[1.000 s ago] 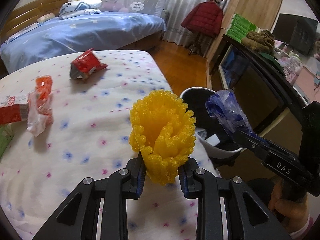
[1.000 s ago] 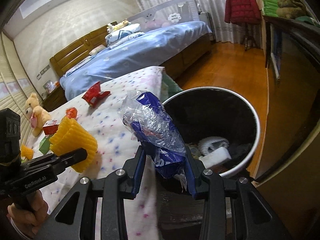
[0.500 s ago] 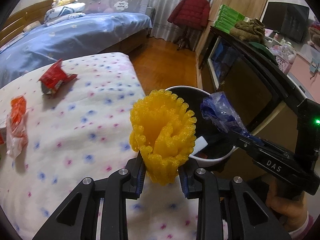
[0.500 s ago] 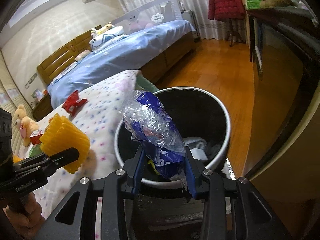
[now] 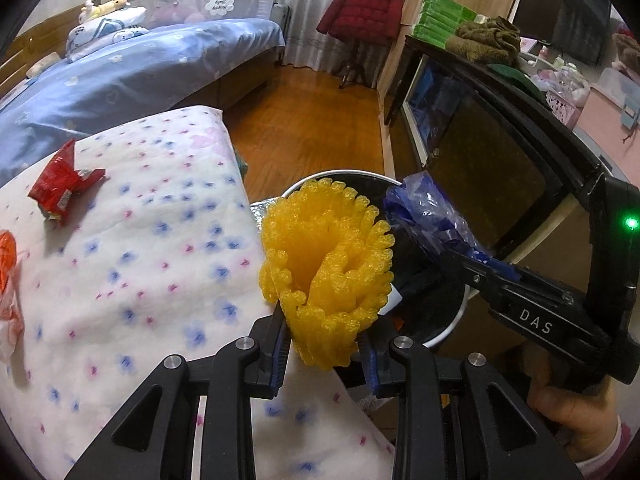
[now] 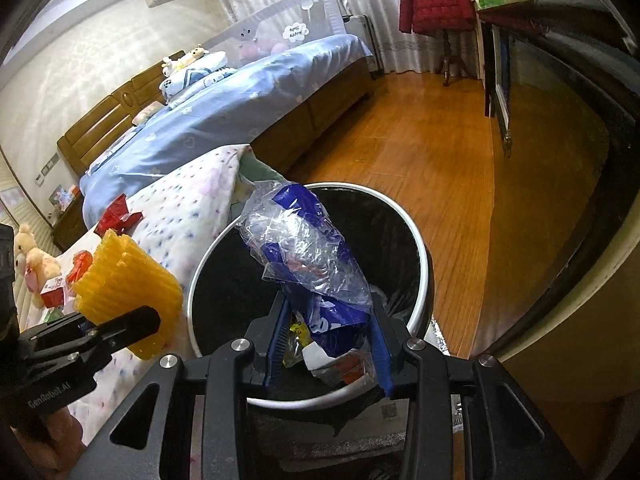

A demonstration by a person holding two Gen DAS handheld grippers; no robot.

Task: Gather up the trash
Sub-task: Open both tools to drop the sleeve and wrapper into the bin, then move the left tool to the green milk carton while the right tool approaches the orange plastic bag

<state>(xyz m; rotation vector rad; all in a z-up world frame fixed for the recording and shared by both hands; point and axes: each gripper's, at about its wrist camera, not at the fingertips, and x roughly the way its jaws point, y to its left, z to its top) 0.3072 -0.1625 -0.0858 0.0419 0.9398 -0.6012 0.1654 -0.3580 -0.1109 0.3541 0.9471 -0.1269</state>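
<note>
The right hand-held gripper (image 6: 326, 344) is pinching a blue plastic wrapper (image 6: 304, 256) above the trash bin (image 6: 416, 248) (drop step); the left hand-held gripper (image 5: 324, 344) is clamping yellow foam netting (image 5: 328, 256), needing release next.

Left gripper (image 5: 324, 354) clamped on a yellow foam net (image 5: 328, 272), held at the near corner of the flowered blanket (image 5: 152, 264) — just over the rim of the black bin (image 5: 452, 320). Right gripper (image 5: 440, 248) beside it, pinching a crumpled blue plastic bag (image 5: 428, 212) above the bin's mouth. Red wrapper (image 5: 60, 184) lying near the blanket's far left edge — an orange one (image 5: 8, 256) at the left border.
</note>
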